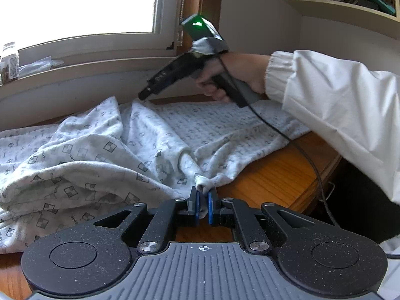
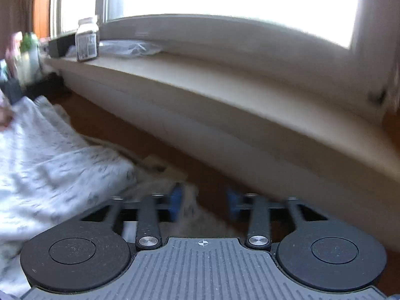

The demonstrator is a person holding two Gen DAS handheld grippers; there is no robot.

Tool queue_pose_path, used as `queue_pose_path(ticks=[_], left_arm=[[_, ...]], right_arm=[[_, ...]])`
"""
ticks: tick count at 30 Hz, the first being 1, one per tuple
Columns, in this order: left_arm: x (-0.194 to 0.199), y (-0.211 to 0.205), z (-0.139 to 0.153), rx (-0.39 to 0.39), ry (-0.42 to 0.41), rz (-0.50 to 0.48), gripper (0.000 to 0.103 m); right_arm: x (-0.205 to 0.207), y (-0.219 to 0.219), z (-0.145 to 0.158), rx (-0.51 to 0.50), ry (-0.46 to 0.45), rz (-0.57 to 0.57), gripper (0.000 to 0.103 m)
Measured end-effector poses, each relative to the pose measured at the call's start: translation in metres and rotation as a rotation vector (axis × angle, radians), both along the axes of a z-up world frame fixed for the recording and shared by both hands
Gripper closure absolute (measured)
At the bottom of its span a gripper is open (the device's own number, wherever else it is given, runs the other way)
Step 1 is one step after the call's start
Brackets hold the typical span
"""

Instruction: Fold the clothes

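White patterned cloth (image 1: 105,150) is pinched at one corner by the left gripper (image 1: 203,206) so it can be pulled; the right gripper (image 2: 203,203) is held wide apart over its far edge, nothing gripped

A pale grey-white garment (image 1: 105,155) printed with small dark checked squares and other tiny motifs lay crumpled across the wooden desk (image 1: 282,175), bunched in soft folds on its left part and flatter toward the window side. One twisted end of it reached the desk's near edge, while its right portion lay spread smooth.
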State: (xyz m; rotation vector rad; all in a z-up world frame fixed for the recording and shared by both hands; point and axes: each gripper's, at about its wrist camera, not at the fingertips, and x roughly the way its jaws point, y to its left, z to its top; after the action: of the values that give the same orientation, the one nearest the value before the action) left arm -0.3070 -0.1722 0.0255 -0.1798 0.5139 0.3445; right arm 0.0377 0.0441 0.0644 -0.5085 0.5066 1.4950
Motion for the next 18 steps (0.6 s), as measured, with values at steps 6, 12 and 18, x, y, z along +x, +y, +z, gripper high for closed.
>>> queue_pose_path(ticks=[6,12,18], left_arm=[[0.003,-0.001,-0.002,0.006,0.008,-0.010,0.096],[0.000,-0.010,-0.001,0.018,0.032,-0.039,0.098],[-0.010,-0.009,0.002,-0.005,0.027,-0.037,0.100]], right_arm=[[0.013,-0.006,-0.018,-0.019,0.009,0.020,0.060],[0.014,-0.002,-0.025,-0.005,-0.066,-0.072,0.102],[0.016,-0.007,-0.019,0.007,-0.124,-0.137,0.101]])
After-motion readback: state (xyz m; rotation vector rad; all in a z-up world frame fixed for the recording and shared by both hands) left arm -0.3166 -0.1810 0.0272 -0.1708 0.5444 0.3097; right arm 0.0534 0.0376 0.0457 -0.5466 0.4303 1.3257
